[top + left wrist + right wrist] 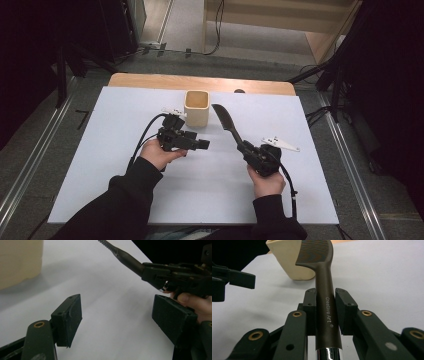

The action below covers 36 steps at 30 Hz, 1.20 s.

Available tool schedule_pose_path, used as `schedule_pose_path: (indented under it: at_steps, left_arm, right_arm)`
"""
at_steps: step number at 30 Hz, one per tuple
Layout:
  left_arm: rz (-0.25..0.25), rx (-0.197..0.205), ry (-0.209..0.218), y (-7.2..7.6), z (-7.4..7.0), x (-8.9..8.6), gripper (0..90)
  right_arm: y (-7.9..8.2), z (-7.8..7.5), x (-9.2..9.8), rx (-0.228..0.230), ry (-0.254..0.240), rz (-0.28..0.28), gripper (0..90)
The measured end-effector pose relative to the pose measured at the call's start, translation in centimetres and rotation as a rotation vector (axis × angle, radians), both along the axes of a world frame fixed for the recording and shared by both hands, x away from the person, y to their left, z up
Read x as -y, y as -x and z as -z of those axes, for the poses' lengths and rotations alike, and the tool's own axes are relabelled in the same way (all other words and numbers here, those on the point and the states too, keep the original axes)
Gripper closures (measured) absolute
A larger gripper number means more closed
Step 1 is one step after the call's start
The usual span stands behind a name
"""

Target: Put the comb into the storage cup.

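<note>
Right gripper [325, 312] pinches the tool [323, 290] by its dark handle, low down near the chrome end, leaving the ribbed blade free out front, likely for dropping into the cup [196, 108]. Its long axis runs forward-left, blade aimed just beside the cup. Left gripper [120, 320] has its jaws spread wide, empty, over the table [100, 150].

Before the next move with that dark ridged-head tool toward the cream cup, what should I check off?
1. Right gripper clamped on the dark tool's handle: ok.
2. Handle centred between the pads: ok.
3. Ridged tool head beside the cream square cup, not yet inside: ok.
4. Cup upright on the white table: ok.
5. Left gripper open, nothing between its jaws: ok.
6. Cup contents: cannot tell.
</note>
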<state>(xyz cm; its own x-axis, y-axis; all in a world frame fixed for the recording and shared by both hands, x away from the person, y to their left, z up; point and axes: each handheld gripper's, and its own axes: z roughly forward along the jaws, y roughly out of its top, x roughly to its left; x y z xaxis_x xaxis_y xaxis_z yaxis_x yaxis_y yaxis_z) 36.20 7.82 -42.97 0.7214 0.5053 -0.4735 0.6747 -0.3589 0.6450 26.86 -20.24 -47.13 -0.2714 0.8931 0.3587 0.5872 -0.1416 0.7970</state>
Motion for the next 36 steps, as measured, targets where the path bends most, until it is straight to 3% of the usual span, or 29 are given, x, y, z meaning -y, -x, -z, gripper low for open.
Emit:
schedule_pose_path:
  at_steps: [5,12,20,24,36]
  left_arm:
    - [0.005,-0.004,-0.016,0.1,-0.1,1.2,25.8]
    - [0.002,-0.015,0.011,0.0,-0.2,2.3,26.1]
    - [-0.019,0.018,0.013,0.0,-0.3,3.3,26.2]
    - [-0.039,0.012,0.018,-0.2,-0.1,3.8,26.2]
    - [-0.05,-0.004,0.038,-0.5,0.0,5.3,26.3]
  right_arm:
    - [0.3,0.2,-0.2,0.014,0.014,0.019,70.3]
    - [0.5,0.2,-0.7,0.039,0.028,0.036,70.3]
    - [0.5,0.3,-1.3,0.059,0.048,0.067,70.3]
    - [0.8,0.5,-1.7,0.075,0.081,0.098,70.2]
    - [1.0,0.7,-2.1,0.087,0.096,0.125,70.2]
